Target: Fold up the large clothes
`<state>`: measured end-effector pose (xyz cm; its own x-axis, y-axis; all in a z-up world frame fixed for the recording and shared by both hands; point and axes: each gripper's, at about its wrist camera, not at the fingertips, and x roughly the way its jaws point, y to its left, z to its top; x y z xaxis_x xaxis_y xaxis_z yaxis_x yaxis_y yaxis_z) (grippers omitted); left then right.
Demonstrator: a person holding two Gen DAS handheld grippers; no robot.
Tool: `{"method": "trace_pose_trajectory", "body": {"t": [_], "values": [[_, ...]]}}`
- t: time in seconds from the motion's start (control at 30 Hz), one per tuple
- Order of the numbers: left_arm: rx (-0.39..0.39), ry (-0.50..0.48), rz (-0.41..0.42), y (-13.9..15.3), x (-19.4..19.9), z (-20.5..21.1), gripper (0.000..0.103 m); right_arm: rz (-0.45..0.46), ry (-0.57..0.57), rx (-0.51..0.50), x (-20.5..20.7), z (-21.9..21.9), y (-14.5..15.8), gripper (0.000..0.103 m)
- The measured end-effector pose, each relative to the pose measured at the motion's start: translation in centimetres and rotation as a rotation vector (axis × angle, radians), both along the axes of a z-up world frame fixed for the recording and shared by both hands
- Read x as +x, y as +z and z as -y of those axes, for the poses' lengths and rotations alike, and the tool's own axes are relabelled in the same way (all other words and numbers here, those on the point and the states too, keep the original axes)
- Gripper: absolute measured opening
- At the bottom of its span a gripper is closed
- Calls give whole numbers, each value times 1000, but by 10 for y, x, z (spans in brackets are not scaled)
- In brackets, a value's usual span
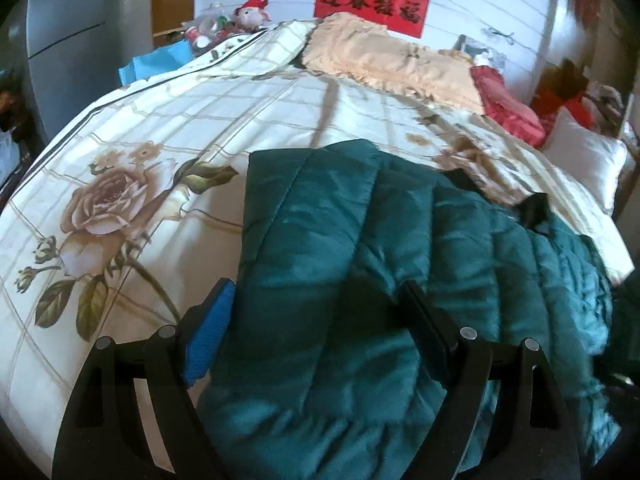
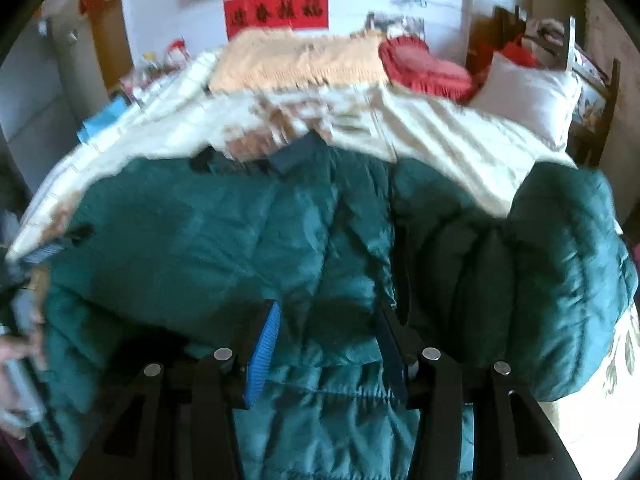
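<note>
A dark green quilted puffer jacket (image 1: 360, 248) lies on the bed, with a sleeve or panel folded up toward the far side. My left gripper (image 1: 316, 292) is open, its blue-padded fingers (image 1: 212, 332) set wide on either side of the jacket's near part, with fabric bulging up between them. In the right wrist view the same jacket (image 2: 224, 240) fills the middle, its right sleeve (image 2: 560, 272) bunched at the right. My right gripper (image 2: 328, 316) is open just above the jacket's hem, nothing pinched. This view is motion-blurred.
The bed has a cream floral quilt (image 1: 132, 168). A peach blanket (image 1: 384, 56), a red cushion (image 1: 508, 108) and a white pillow (image 1: 588, 160) lie at its far end. Toys (image 1: 224, 24) and a red banner (image 1: 372, 4) are by the wall. A hand (image 2: 16, 356) shows at the left edge.
</note>
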<state>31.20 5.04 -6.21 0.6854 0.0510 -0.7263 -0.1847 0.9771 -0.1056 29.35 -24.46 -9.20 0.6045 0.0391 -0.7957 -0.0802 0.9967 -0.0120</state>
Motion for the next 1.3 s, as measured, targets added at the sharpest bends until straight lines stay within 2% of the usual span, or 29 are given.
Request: {"method": "trace_pose_trajectory", "body": {"t": [0.1, 0.2, 0.33, 0.37, 0.7, 1.1, 1.3], "values": [[-10, -30, 9, 10, -15, 7, 83, 14, -12, 0, -1, 0, -2, 47], [-6, -49, 38, 21, -29, 17, 83, 24, -23, 46, -12, 2, 11, 47], [-12, -77, 62, 30, -41, 31, 83, 52, -16, 60, -33, 4, 30, 61], [-14, -82, 65, 31, -43, 34, 83, 63, -12, 57, -38, 4, 34, 62], [1, -113, 63, 33, -58, 53, 83, 103, 2, 74, -70, 11, 50, 62], [8, -127, 54, 30, -64, 63, 83, 99, -19, 83, -78, 22, 49, 65], [10, -133, 36, 25, -64, 64, 83, 112, -57, 92, -81, 44, 54, 65]]}}
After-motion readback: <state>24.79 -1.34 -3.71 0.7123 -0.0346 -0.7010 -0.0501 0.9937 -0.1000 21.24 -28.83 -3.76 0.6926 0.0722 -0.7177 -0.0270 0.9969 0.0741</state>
